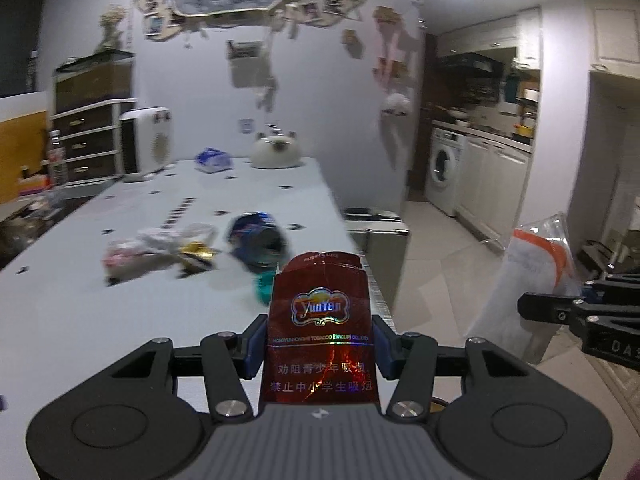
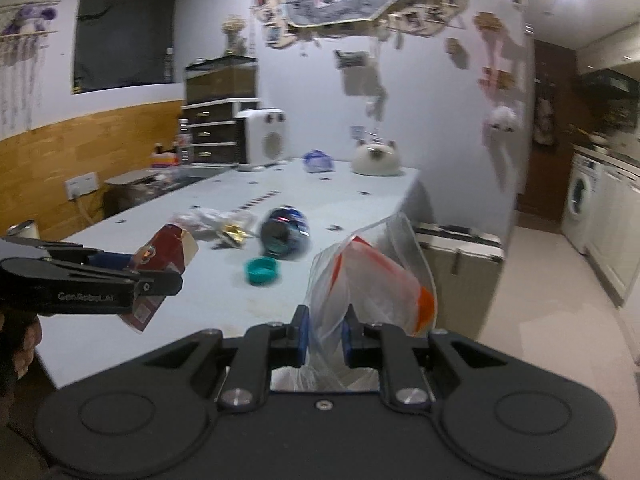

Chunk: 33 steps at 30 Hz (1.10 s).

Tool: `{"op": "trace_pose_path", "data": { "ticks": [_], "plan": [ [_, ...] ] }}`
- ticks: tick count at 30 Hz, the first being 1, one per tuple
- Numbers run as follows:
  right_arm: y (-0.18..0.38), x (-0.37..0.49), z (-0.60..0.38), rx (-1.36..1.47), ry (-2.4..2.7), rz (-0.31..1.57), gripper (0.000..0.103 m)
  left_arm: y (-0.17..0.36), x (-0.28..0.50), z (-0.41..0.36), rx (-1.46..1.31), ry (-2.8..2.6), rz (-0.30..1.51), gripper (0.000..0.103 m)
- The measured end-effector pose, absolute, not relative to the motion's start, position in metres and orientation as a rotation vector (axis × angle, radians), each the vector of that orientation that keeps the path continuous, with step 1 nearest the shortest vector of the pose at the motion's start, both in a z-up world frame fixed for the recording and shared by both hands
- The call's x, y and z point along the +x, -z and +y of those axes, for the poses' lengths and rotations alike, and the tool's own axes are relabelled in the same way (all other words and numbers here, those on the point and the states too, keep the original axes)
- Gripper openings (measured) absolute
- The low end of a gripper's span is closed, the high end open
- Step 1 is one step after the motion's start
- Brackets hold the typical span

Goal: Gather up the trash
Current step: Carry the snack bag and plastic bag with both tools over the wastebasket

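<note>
Both handheld tools are showing matte black bodies. The left gripper is wearing blue pads on its fingers, silver screws at the linkage pivots, round discs on each side and a ribbed grey centre plate. The right gripper is looking alike, with blue pads; white lettering on its side is probably a maker's name.

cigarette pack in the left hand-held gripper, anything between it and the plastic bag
Nothing visible. The red cigarette pack is clamped in the left hand-held gripper, the clear plastic bag hangs from the right hand-held gripper, and only open air over the table edge separates them.
</note>
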State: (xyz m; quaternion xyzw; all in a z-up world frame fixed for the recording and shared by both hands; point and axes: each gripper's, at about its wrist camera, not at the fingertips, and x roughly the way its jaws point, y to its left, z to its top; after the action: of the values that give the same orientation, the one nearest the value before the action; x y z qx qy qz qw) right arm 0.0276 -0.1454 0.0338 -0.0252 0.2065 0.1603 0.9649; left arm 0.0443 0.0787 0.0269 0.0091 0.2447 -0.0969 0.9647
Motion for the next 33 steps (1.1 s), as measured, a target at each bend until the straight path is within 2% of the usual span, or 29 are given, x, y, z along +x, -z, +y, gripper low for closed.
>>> {"op": "trace_pose_path", "data": {
  "ticks": [21,33],
  "plan": [
    [0.044,0.019,-0.288,0.059,-0.053,0.531,0.017,0.045,0.078,-0.087,0.069,0.430,0.613,0.053],
    [0.132,0.056,-0.331,0.172,0.012,0.693,0.017,0.154,0.129,-0.143,0.009,0.453,0.839,0.053]
  ]
}}
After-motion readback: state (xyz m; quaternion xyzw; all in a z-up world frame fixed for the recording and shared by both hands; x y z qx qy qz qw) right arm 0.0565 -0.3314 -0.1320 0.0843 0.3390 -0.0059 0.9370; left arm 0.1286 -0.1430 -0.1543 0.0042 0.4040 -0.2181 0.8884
